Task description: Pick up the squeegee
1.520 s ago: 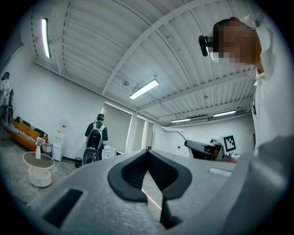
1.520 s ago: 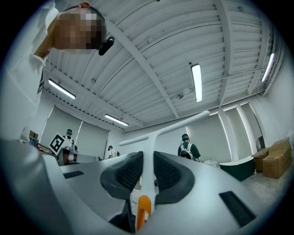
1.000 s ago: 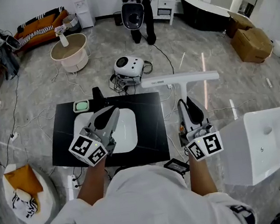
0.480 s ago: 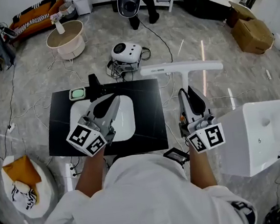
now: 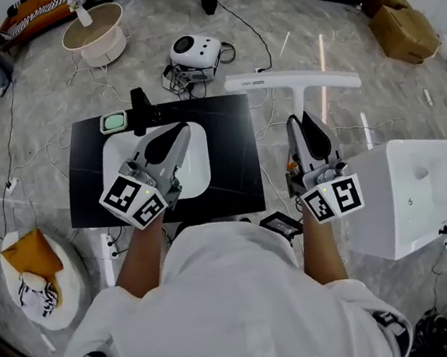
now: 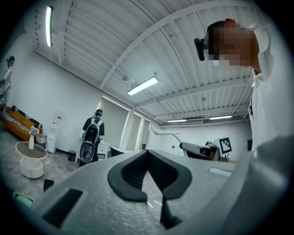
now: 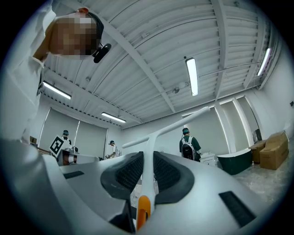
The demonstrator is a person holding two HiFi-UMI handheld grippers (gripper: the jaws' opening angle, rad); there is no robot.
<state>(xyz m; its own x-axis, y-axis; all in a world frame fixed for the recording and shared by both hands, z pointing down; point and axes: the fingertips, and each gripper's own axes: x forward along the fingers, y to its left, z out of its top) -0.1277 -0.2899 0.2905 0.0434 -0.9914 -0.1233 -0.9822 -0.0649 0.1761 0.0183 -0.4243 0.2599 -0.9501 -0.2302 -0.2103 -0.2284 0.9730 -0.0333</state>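
Note:
The squeegee is white with a long straight blade bar (image 5: 293,83) and a thin stem with an orange tip (image 7: 142,209). My right gripper (image 5: 307,118) is shut on that stem, which runs up between the black pads (image 7: 128,172) to the bar (image 7: 177,125) overhead. The bar hangs above the marble floor, just right of the black slab. My left gripper (image 5: 176,135) hovers over the white basin (image 5: 203,180); its jaws meet at the tips (image 6: 148,155) with nothing between them.
The black slab (image 5: 237,159) holds the basin and a green soap dish (image 5: 114,121). A white cabinet (image 5: 420,195) stands close on the right. Beyond lie a white round device (image 5: 193,50) with cables, a round tub (image 5: 93,31) and cardboard boxes (image 5: 405,32). A person with a backpack (image 6: 92,135) stands further back.
The head view has tipped further down, so everything sits higher in the frame. Both grippers and the held squeegee keep their places over the slab and floor.

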